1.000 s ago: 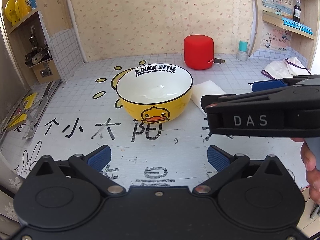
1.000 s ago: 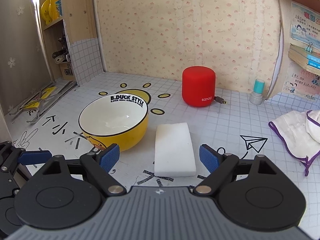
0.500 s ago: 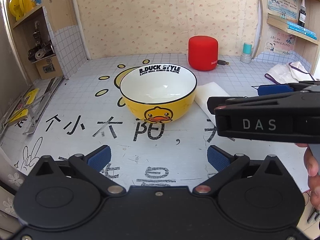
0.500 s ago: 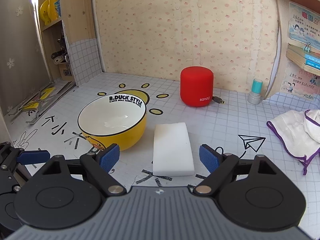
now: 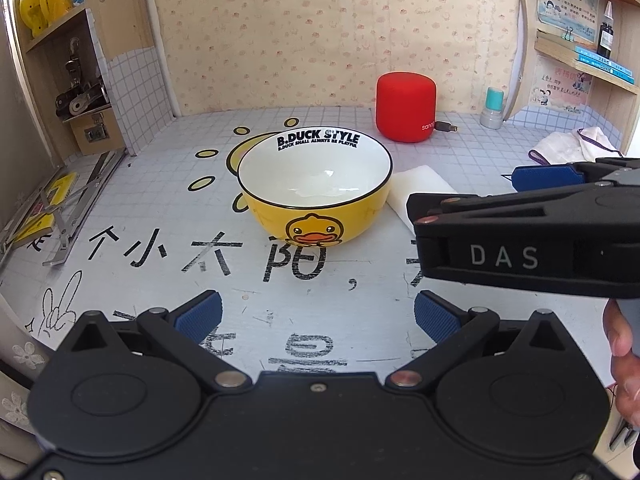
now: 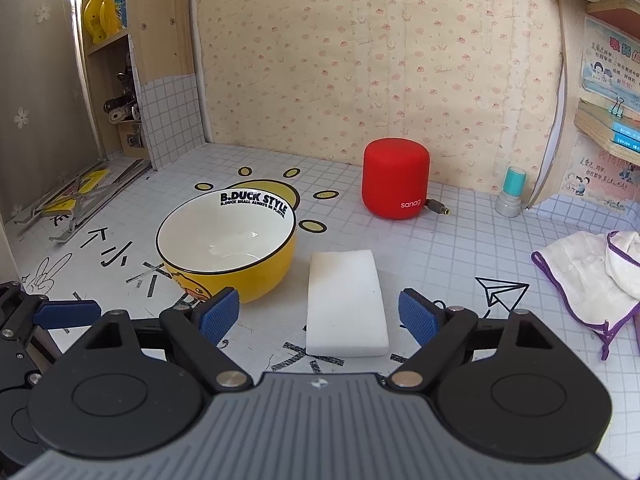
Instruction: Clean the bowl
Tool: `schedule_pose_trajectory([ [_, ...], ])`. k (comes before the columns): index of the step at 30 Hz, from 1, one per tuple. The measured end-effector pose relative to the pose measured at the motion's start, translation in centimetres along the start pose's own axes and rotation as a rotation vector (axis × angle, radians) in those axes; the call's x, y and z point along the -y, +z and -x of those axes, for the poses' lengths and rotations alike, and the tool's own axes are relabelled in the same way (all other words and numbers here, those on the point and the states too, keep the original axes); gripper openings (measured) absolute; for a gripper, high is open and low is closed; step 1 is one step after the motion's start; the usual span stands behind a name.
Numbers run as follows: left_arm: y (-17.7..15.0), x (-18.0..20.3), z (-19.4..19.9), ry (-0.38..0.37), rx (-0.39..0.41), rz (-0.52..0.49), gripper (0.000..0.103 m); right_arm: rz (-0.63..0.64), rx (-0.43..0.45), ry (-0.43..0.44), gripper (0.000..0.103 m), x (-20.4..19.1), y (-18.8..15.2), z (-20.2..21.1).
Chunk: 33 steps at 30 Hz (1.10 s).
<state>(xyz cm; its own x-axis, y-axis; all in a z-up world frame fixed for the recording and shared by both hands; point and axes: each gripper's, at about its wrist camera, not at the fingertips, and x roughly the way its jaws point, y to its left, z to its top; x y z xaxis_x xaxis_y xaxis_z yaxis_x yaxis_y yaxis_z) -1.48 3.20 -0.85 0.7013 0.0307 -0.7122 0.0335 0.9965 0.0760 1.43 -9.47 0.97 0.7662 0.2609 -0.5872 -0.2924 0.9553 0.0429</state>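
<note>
Right gripper (image 6: 319, 312) has crept closer to white sponge (image 6: 346, 300), jaws spread, empty. Left gripper (image 5: 316, 316) also spread, empty. Yellow bowl (image 6: 228, 252) mid-table, left of sponge. Step: reaching; next, clamp sponge.

Glossy ceramic bowl (image 6: 226, 247); matt white sponge (image 6: 346, 302); soft cloth (image 6: 592, 276).

Gridded tabletop (image 6: 440, 248) (printed doodles) carries yellow bowl (image 6: 232, 268), white sponge (image 6: 346, 300), red speaker (image 6: 396, 184), cloth (image 6: 592, 276).
</note>
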Motion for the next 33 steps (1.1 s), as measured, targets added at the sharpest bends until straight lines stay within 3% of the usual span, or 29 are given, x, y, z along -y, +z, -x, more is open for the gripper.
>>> schedule_pose_trajectory([
  [33, 0.1, 0.0, -0.06, 0.012, 0.025, -0.011, 0.103, -0.002, -0.017, 0.008, 0.088, -0.11, 0.06, -0.93],
])
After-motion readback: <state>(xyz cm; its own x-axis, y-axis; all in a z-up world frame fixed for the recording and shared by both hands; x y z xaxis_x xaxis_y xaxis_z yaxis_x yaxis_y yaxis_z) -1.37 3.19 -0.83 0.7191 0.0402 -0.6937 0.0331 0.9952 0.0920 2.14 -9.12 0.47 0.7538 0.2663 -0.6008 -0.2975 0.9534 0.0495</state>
